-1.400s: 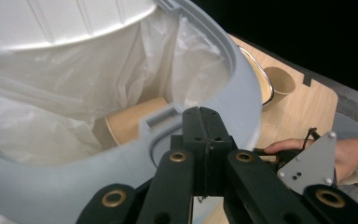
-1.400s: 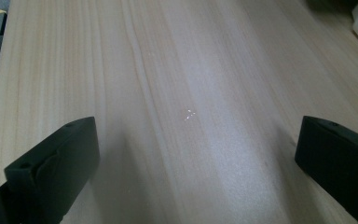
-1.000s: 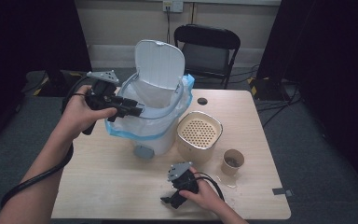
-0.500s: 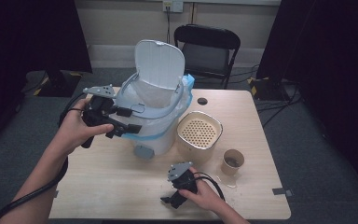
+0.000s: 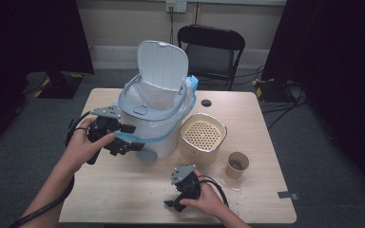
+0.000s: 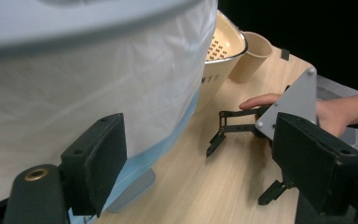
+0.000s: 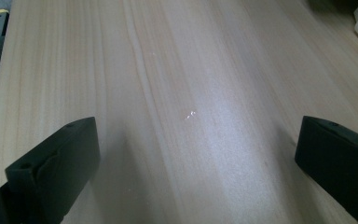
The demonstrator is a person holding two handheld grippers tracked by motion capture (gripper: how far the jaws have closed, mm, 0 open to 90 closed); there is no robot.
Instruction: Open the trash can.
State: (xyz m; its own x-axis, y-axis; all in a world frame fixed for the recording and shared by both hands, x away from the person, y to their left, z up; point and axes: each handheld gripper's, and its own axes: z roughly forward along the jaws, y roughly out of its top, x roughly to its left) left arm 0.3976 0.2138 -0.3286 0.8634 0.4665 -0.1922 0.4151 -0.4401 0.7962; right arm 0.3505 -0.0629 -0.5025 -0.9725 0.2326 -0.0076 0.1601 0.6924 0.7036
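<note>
On a pale wooden table (image 5: pixel 123 190), the left gripper (image 5: pixel 126 145) hangs with jaws just opened wide, gripping nothing, beside the upright white plastic-lined pedal bin (image 5: pixel 154 118), lid raised toward the chair. Right: a cream perforated container (image 5: pixel 203 137), a paper cup (image 5: pixel 237 164). The right gripper (image 5: pixel 171 205) gapes empty.

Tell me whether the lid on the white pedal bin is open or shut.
Open. The white plastic pedal bin's lid stands upright behind the rim, exposing the translucent bag liner inside.
</note>
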